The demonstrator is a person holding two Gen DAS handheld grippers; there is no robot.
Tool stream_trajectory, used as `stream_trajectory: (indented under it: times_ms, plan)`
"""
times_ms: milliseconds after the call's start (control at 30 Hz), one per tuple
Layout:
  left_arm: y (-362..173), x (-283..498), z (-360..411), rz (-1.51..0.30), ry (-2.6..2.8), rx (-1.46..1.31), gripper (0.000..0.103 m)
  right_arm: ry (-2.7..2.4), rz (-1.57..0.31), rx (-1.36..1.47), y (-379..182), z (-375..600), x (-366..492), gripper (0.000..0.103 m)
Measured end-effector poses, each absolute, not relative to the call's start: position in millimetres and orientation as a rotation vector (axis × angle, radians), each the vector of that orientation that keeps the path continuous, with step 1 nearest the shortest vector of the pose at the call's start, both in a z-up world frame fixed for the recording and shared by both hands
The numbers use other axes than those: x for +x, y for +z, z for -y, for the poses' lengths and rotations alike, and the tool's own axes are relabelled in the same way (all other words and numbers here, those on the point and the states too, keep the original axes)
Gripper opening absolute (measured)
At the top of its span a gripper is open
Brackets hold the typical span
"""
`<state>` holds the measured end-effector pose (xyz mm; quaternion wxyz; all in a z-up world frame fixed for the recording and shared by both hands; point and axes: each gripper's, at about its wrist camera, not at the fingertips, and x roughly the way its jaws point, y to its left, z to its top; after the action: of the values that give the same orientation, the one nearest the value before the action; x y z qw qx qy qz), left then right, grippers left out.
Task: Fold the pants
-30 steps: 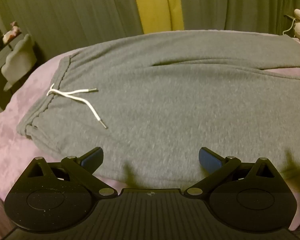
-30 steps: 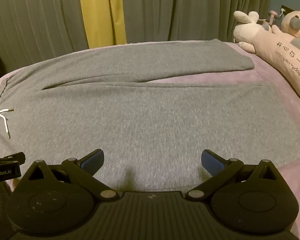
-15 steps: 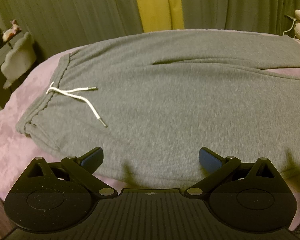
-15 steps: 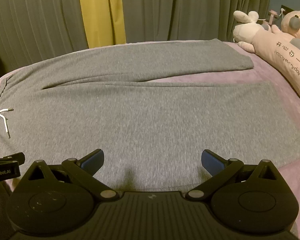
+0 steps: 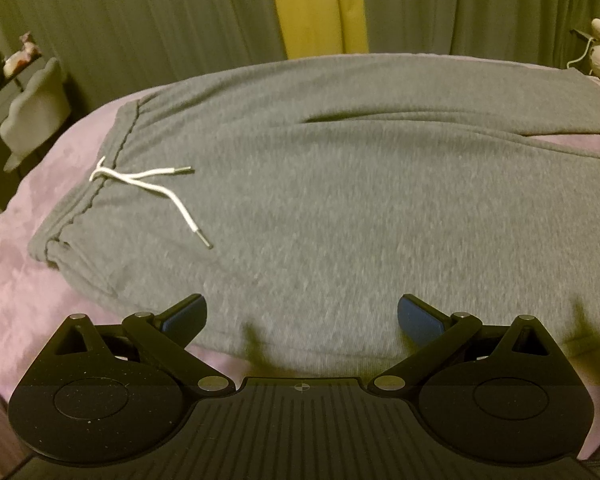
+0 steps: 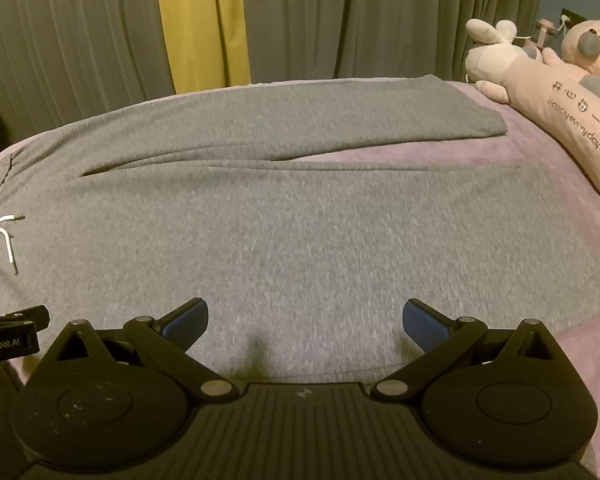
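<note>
Because nothing has been folded yet, the grey pants [image 6: 300,232] lie spread flat across the purple bed [image 5: 16,272], waistband and white drawstring [image 5: 148,188] toward its left edge, legs running to the right. Both the left gripper [image 5: 302,316] and the right gripper [image 6: 306,318] hover over the near hem edge, fingers spread wide and empty, probably ready to pinch it. The plush pillow [image 6: 560,120] reads "Happy every day!".

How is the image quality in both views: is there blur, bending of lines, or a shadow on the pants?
Left wrist view: dim warm light; the pants look slightly smeared, the drawstring is fairly sharp, and the gripper casts soft shadows at the near hem. Right wrist view: fisheye bends the bed edge into an arc; the plush toy text is readable.
</note>
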<state>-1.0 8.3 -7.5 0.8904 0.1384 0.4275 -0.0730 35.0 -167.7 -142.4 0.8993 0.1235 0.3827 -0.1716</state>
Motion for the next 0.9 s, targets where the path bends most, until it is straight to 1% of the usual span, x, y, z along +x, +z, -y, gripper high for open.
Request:
stream_trajectory:
  times_ms: [900]
  plan:
    - [-8.1, -0.6, -8.7, -0.898, -0.157, 0.29, 0.103, -0.358, -0.795, 0.255, -144.8, 167.5, 34.4, 0.103]
